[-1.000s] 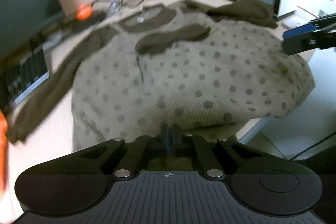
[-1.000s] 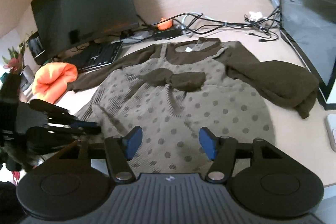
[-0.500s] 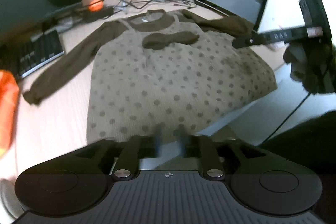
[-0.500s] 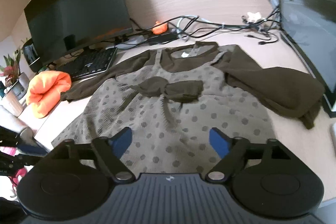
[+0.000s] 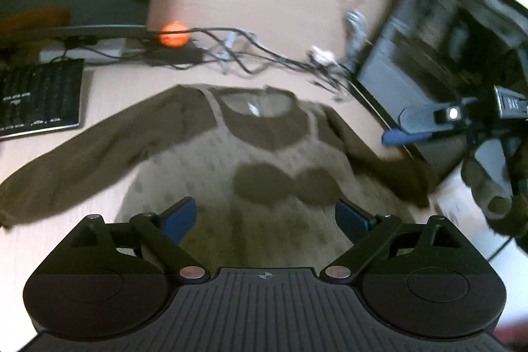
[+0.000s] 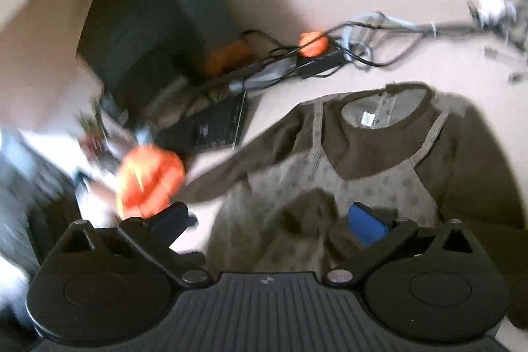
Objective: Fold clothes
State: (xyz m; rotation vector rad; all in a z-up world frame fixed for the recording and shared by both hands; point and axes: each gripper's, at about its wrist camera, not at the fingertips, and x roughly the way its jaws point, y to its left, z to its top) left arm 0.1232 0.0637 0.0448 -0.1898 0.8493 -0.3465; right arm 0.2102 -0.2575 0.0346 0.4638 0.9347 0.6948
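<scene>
A brown dress with a beige polka-dot front [image 5: 264,160] lies flat on the wooden desk, neck toward the wall; it also shows in the right wrist view [image 6: 363,160]. Its left sleeve [image 5: 82,164] stretches out to the left; the right sleeve [image 5: 389,167] lies folded near the monitor. My left gripper [image 5: 265,216] is open and empty above the dress's bow [image 5: 280,183]. My right gripper [image 6: 269,220] is open and empty over the dress's left side; it also shows at the right of the left wrist view [image 5: 406,131]. Both views are blurred.
A black keyboard [image 5: 36,98] sits at the left, a monitor [image 5: 445,55] at the right. Tangled cables [image 5: 237,51] and an orange ball [image 5: 174,35] lie along the wall. A folded orange cloth [image 6: 148,180] sits left of the dress.
My left gripper has opened and moved forward from the hem to over the dress's middle. My right gripper has swung forward and left toward the neck, opening wider.
</scene>
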